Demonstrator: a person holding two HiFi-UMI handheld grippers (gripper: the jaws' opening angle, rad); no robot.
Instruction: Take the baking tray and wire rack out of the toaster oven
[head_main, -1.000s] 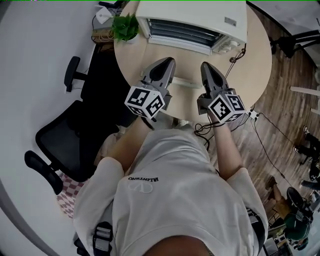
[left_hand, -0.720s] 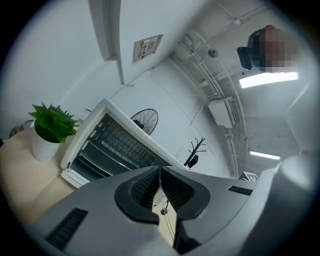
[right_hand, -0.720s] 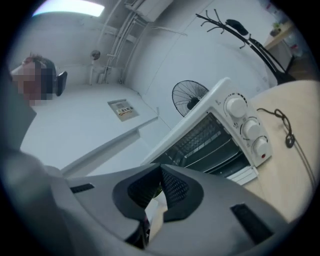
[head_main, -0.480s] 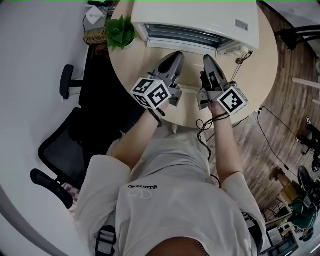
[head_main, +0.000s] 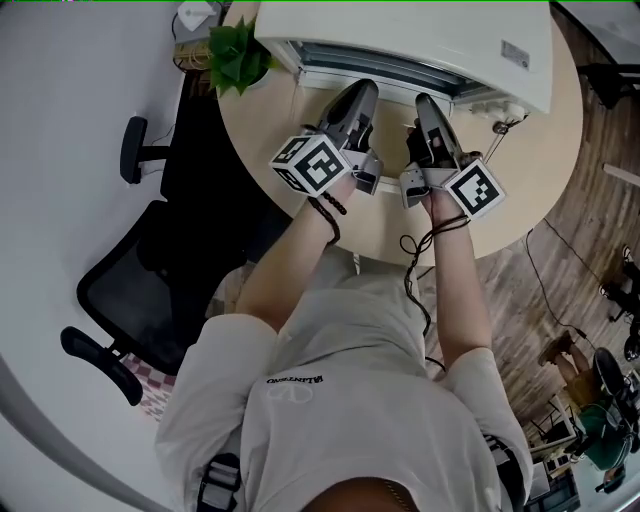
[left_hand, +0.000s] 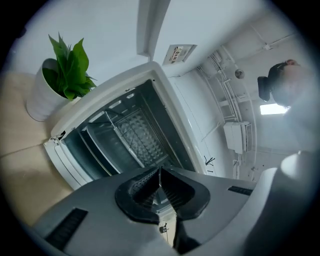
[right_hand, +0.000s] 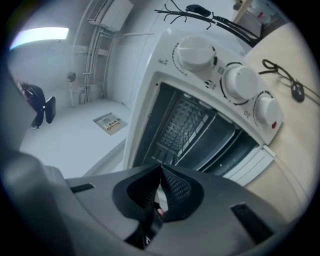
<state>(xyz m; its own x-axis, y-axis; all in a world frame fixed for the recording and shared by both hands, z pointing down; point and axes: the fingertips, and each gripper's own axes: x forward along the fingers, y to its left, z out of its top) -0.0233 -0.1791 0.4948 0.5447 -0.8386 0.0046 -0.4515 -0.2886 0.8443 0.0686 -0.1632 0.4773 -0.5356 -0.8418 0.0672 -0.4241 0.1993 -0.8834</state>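
Observation:
The white toaster oven (head_main: 400, 35) stands open at the table's far side, its door (left_hand: 62, 160) folded down. Inside, the wire rack (left_hand: 122, 131) sits above the dark baking tray (left_hand: 95, 147); the right gripper view shows the same rack (right_hand: 192, 125) and tray (right_hand: 222, 142). My left gripper (head_main: 365, 92) is shut and empty, just short of the oven mouth's left half, its fingertips (left_hand: 160, 172) pressed together. My right gripper (head_main: 424, 102), also shut and empty, hovers beside it before the right half. Neither touches the oven.
Three white knobs (right_hand: 240, 82) line the oven's right side. A potted plant (head_main: 235, 50) stands left of the oven on the round wooden table (head_main: 300, 190). A cable (right_hand: 282, 75) lies to the oven's right. A black office chair (head_main: 140, 290) is at the left.
Both grippers have moved forward across the table towards the oven mouth and rolled about their own axes. Their jaws stayed shut.

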